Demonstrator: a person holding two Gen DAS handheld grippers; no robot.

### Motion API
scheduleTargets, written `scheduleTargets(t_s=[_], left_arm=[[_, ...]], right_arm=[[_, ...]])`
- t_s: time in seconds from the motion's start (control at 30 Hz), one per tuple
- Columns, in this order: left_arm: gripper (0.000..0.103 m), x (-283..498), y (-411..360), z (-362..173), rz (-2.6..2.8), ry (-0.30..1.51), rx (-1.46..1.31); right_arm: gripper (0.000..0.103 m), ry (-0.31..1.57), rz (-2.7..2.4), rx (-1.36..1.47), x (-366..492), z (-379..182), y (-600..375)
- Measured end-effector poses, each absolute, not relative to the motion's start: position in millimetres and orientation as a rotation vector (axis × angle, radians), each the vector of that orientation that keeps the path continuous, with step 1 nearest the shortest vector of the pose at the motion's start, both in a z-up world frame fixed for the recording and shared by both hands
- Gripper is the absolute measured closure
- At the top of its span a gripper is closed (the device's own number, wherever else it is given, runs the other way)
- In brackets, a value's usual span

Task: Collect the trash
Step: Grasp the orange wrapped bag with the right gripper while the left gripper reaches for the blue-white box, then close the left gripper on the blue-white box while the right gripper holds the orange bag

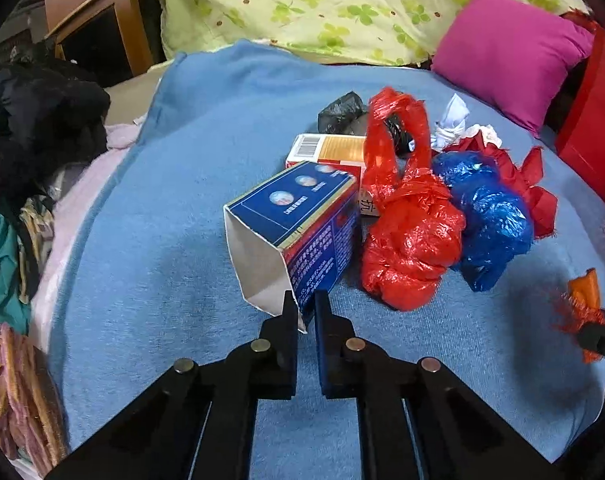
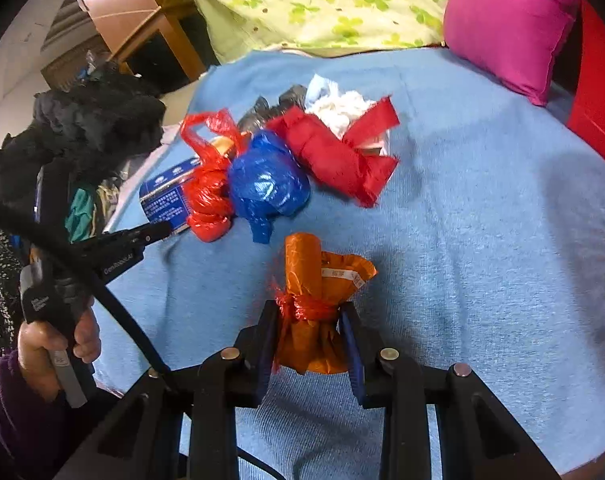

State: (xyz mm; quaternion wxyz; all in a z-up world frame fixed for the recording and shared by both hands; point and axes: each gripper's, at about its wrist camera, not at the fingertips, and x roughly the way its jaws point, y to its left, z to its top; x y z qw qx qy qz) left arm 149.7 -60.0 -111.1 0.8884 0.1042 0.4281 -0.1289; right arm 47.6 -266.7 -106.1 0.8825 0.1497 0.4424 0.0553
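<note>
left gripper (image 1: 305, 306): nearly shut, open edge of the blue carton (image 1: 298, 226) is pinched btwn the fingers
right gripper (image 2: 308, 330): orange wrapper bundle (image 2: 316, 280) is clamped, held above the blue blanket (image 2: 482, 240)
rest of trash: red bag (image 1: 410, 236) & blue bag (image 1: 488, 216) are piled mid-blanket, touching
</note>
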Motion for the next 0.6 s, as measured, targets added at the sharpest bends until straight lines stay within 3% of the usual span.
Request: scheduleTargets(t_s=[0.33, 0.37, 0.4, 0.43, 0.47, 0.5, 0.6], left_arm=[[0.095, 124, -43, -92, -0.309, 0.806, 0.192], [0.091, 124, -41, -89, -0.298, 0.796, 0.184], [0.073, 125, -38, -87, -0.298, 0.790, 0.163], [0.041, 127, -35, -85, -0.297, 0.786, 0.147], [0.028, 129, -32, -83, -0.280, 0.775, 0.135], [0.020, 132, -31, -82, -0.257, 0.757, 0.134], [0.020, 148, -36, -86, -0.242, 0.752, 0.145]], right_arm=[[0.070, 0.872, 0.105, 0.354, 34, -96, -284], [0.070, 0.870, 0.108, 0.362, 34, -97, -284], [0.070, 0.867, 0.110, 0.368, 34, -96, -284], [0.070, 0.863, 0.113, 0.365, 34, -95, -283], [0.070, 0.861, 0.116, 0.358, 32, -95, -282], [0.070, 0.859, 0.120, 0.354, 32, -94, -281], [0.070, 0.859, 0.127, 0.354, 31, -94, -279]])
